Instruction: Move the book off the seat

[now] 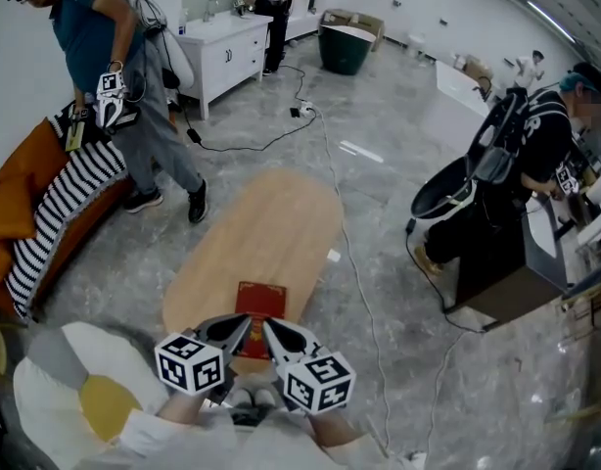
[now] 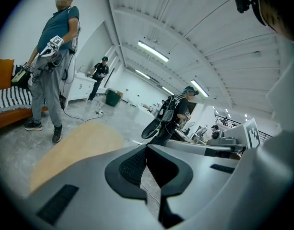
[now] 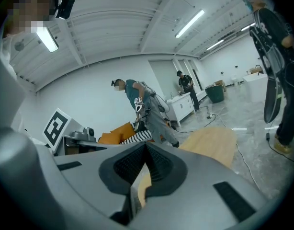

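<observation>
1. Lying flat at the near end of the wooden tabletop [image 1: 266,228], the red book [image 1: 259,304] is apart from the cushioned seat [image 1: 80,380] at lower left, so the move looks finished.
2. The left claw [image 1: 242,321] and right claw [image 1: 271,326] are both closed together on nothing, their tips over the book's near edge.
3. Held side by side close to the body, they look parked rather than reaching.

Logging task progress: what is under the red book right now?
The red book lies flat on the near end of the oval wooden table. The left tongs and right tongs cover its near edge, so what is under that edge cannot be seen.
</observation>
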